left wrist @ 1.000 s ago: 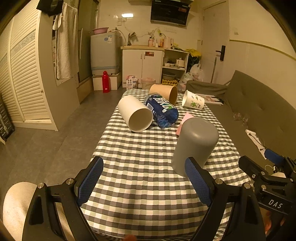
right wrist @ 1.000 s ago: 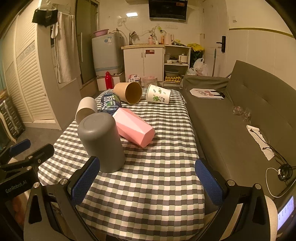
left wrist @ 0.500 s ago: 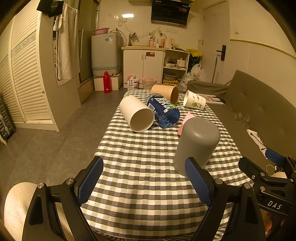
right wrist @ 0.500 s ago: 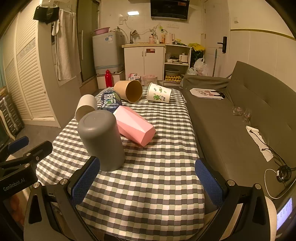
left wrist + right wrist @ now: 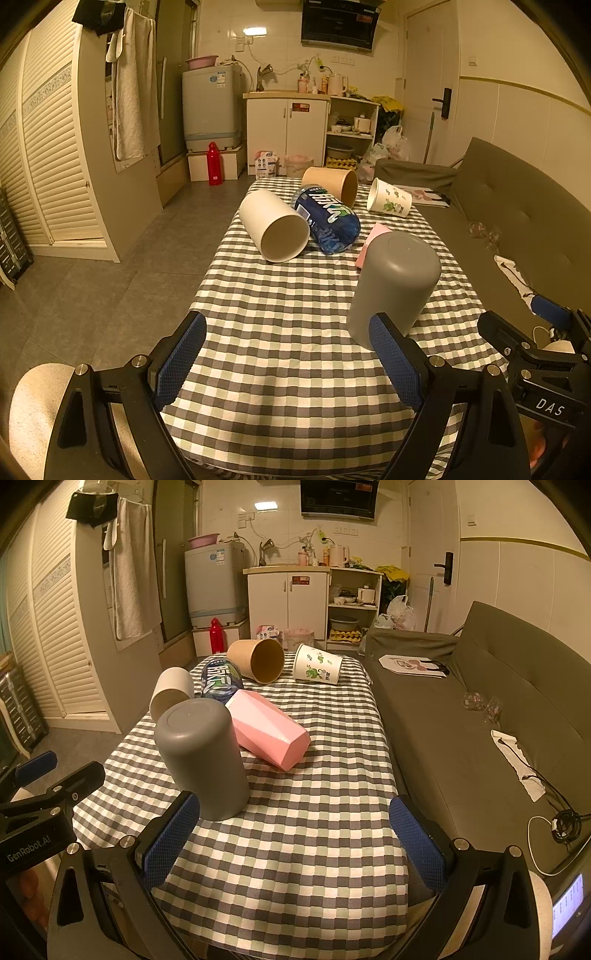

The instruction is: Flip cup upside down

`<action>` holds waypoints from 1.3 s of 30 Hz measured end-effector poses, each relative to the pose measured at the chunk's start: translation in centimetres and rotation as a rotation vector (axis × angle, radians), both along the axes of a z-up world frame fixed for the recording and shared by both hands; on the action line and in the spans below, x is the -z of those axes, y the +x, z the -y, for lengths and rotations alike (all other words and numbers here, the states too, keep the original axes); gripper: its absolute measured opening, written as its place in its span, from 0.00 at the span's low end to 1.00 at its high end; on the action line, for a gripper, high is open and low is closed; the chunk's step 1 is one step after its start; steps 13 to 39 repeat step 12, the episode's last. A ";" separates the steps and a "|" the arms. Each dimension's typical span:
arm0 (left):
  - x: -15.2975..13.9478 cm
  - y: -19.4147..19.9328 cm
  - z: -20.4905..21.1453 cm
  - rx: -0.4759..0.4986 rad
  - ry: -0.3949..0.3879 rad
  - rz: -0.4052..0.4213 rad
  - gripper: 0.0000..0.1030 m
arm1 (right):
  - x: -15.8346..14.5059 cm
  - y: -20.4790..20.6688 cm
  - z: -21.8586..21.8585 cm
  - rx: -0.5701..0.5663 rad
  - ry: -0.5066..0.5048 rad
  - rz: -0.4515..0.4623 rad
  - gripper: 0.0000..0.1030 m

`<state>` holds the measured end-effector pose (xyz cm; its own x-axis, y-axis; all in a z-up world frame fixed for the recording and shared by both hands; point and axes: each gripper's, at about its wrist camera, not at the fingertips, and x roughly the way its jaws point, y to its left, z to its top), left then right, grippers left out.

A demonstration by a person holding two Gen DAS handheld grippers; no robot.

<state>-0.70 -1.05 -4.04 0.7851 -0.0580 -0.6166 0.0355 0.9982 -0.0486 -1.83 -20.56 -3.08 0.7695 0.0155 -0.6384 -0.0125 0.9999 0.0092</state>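
A grey cup point(image 5: 393, 288) stands upside down on the checked table point(image 5: 288, 332); it also shows in the right wrist view point(image 5: 203, 757). A pink faceted cup point(image 5: 269, 733) lies on its side behind it. A white cup point(image 5: 273, 230), a blue bottle point(image 5: 328, 218), a brown paper cup point(image 5: 332, 184) and a printed paper cup point(image 5: 389, 201) lie on their sides farther back. My left gripper point(image 5: 288, 362) is open and empty, its right fingertip just in front of the grey cup. My right gripper point(image 5: 295, 842) is open and empty near the table's front edge.
A grey sofa point(image 5: 480, 716) runs along the table's right side with a cable and cloth on it. White cabinets point(image 5: 288, 136) and a washing machine point(image 5: 210, 107) stand at the back. Tiled floor point(image 5: 92, 277) lies left of the table.
Both grippers have drifted slightly, with the view rising a little. The cups have not moved and both grippers stay open.
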 end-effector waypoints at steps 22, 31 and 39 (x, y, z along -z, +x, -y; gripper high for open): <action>0.1 -0.3 -0.6 -0.004 0.011 0.003 0.90 | 0.4 0.0 0.0 0.001 -0.006 -0.007 1.00; 0.1 -0.3 -0.6 -0.004 0.011 0.003 0.90 | 0.4 0.0 0.0 0.001 -0.006 -0.007 1.00; 0.1 -0.3 -0.6 -0.004 0.011 0.003 0.90 | 0.4 0.0 0.0 0.001 -0.006 -0.007 1.00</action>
